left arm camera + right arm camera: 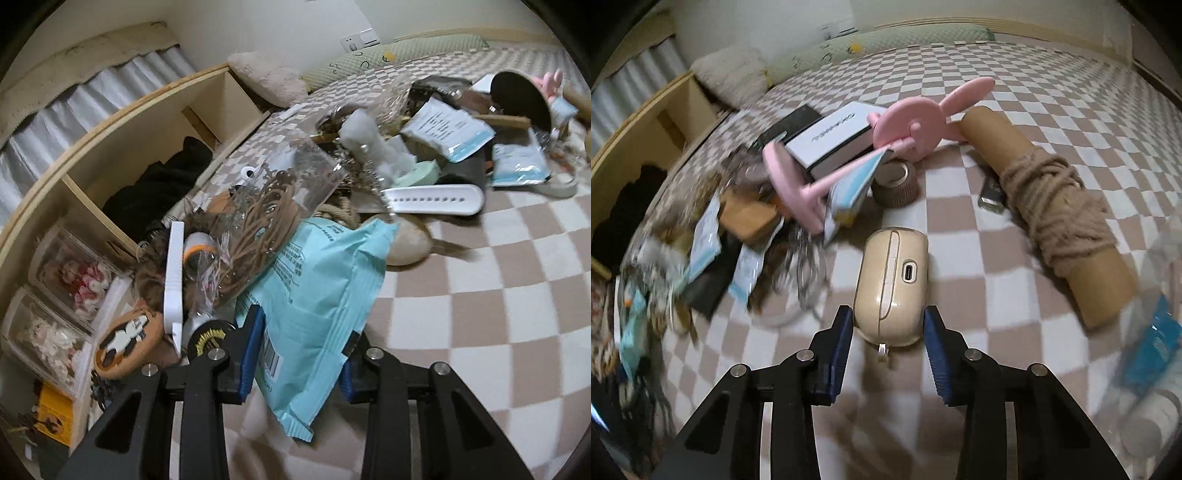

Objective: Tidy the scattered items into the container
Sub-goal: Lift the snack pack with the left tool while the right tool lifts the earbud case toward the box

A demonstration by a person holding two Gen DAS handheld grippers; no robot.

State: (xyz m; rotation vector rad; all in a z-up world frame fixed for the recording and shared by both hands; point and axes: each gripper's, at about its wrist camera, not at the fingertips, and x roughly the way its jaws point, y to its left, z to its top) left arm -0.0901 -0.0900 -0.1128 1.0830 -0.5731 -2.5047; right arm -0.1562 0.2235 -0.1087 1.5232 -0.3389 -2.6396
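Now, left tongs (301,350) clenched on a pale blue packet (314,295); both blue pads press its sides and the packet sticks up and forward between them, its lower end hanging below the jaws. Just beyond the packet's top: a clear bag of brown rubber bands (266,218), a white comb (173,284) to the left of it, and a beige pebble-like case (408,243) to the right. Farther ahead lies a white strap with holes (434,199), then a heap of more blue-and-white sachets (447,129) and a tipped dark tub (521,99), open mouth toward the camera, far right of the tongs. Left of the jaws, a wooden shelf (122,147) with dark cloth in it.

Right tongs (888,332) closed around a cream earbud case (892,284), pads at its two sides, port facing up; contact looks made, though motion blur softens the edges. Ahead of the case: a roll of brown tape (895,182), a pink rabbit-eared stand (908,129), a white box (834,136). Right of the jaws, a cardboard tube wound with twine (1052,206). All rests on a checked blanket (1015,295).
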